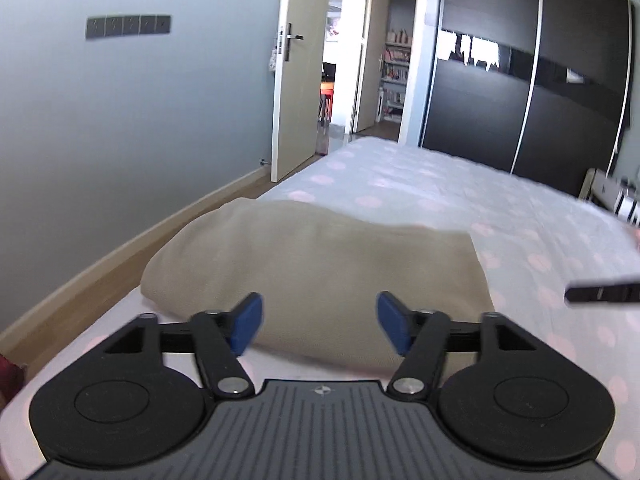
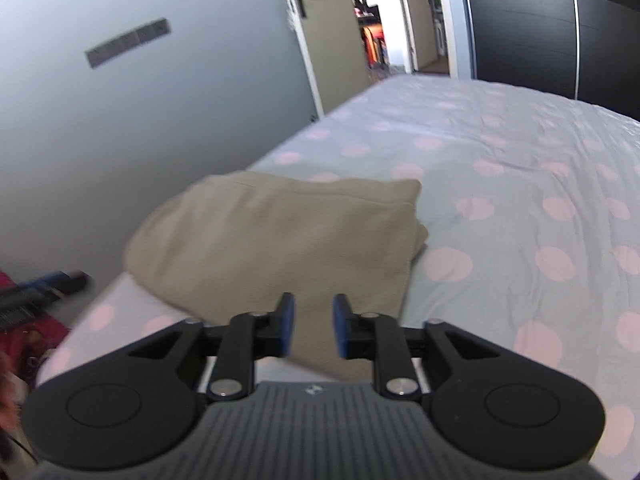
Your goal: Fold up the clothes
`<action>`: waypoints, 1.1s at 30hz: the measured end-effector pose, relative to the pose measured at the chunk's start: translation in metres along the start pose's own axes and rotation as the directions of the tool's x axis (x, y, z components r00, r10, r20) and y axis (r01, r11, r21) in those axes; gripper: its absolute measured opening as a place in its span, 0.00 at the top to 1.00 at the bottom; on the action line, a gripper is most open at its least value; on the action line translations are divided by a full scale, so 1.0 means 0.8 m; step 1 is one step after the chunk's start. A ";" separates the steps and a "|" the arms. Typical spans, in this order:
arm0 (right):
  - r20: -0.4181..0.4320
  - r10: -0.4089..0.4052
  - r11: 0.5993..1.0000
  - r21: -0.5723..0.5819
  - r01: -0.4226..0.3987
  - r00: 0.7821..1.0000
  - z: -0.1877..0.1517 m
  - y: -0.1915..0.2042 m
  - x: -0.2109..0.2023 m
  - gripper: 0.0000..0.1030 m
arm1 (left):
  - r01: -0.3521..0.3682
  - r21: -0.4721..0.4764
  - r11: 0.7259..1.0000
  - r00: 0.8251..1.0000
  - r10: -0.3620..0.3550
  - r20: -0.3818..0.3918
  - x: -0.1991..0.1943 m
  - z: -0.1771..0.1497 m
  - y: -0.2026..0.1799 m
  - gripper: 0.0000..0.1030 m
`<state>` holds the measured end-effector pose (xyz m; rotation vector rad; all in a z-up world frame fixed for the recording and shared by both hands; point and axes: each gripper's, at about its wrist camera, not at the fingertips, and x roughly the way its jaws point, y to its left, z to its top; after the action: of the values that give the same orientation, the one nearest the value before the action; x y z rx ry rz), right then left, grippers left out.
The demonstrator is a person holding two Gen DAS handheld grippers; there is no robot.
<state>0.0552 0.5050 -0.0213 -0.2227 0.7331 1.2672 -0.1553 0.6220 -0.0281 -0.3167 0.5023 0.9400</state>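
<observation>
A beige garment point(image 1: 316, 264) lies folded into a thick rectangle near the left edge of the bed; it also shows in the right wrist view point(image 2: 276, 236). My left gripper point(image 1: 318, 322) is open and empty, its blue pads spread just above the garment's near edge. My right gripper point(image 2: 314, 330) is partly open and empty, above the garment's near right corner. The tip of the right gripper point(image 1: 600, 293) shows at the right edge of the left wrist view.
The bed point(image 2: 520, 184) has a pale sheet with pink dots. A grey wall point(image 1: 120, 120) and wooden skirting run along its left side. An open door point(image 1: 296, 80) and a dark wardrobe point(image 1: 520, 92) stand beyond. Red cloth point(image 2: 28, 320) lies at the lower left.
</observation>
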 end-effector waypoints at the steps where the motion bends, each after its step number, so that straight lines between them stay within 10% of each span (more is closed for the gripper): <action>1: 0.012 0.009 1.000 -0.004 -0.009 1.000 -0.002 0.007 -0.017 0.68 | -0.017 0.005 1.000 1.000 0.017 0.000 -0.009 -0.004 -0.008 0.33; 16: 0.177 -0.064 0.989 -0.117 0.086 0.982 -0.090 0.084 -0.176 0.26 | -0.208 0.112 0.972 0.976 0.198 0.091 -0.128 -0.046 -0.093 0.25; 33: 0.220 -0.250 0.960 -0.069 0.271 0.943 -0.185 0.077 -0.241 0.20 | -0.154 0.096 0.983 0.988 0.156 -0.015 -0.162 -0.110 -0.148 0.25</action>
<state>-0.0788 0.2936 -0.0012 -0.2535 0.4435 1.0548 -0.1440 0.4258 -0.0268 -0.2049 0.5971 1.0605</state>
